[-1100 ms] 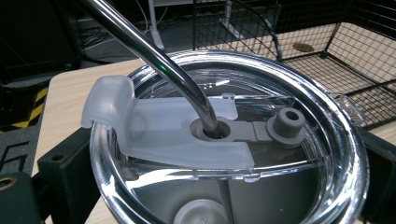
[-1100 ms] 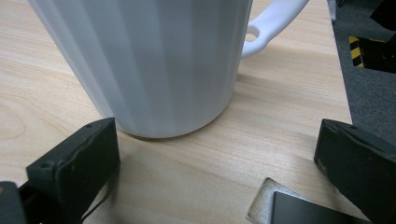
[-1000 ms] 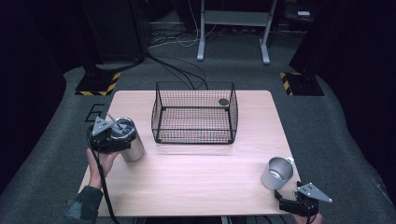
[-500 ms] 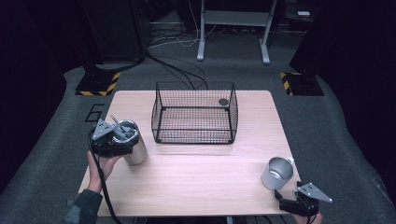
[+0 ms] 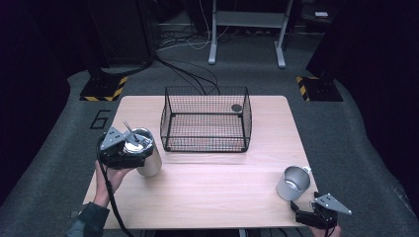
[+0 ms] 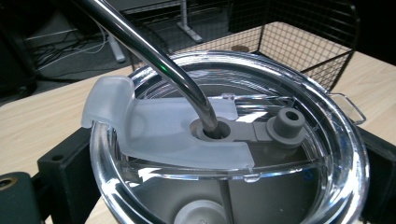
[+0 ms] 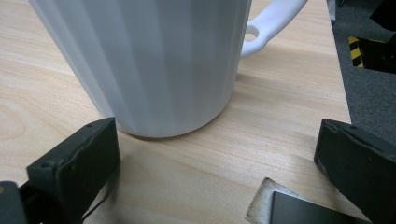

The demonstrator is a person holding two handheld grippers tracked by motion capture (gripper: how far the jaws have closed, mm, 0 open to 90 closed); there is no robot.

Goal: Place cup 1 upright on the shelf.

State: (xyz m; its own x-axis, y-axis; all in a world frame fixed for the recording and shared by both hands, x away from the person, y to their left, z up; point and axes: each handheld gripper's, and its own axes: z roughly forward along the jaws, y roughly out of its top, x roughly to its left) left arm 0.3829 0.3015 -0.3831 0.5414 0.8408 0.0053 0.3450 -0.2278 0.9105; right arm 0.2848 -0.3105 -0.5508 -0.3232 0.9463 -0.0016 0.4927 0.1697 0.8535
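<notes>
Tumbler (image 5: pixel 146 157) with clear lid (image 6: pixel 233 140) and steel straw (image 6: pixel 154 56) stands at table's (image 5: pixel 207 197) left edge, left gripper (image 5: pixel 129 148) jaws closed around it. Right gripper (image 5: pixel 307 213) spread wide, empty, near mug (image 5: pixel 292 181). Likely next: lift tumbler into wire basket (image 5: pixel 206 119).

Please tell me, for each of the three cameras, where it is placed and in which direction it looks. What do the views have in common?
High view: above the near table edge, looking forward and down on the table, wire basket, left gripper, right gripper and a forearm.
Left gripper view: rides the left gripper, looking down on the tumbler lid and straw; its jaws flank the tumbler.
Right gripper view: rides the right gripper, low over the table, facing the mug; its jaws stand apart.
Shared: high and left gripper views both show tumbler and basket.
</notes>
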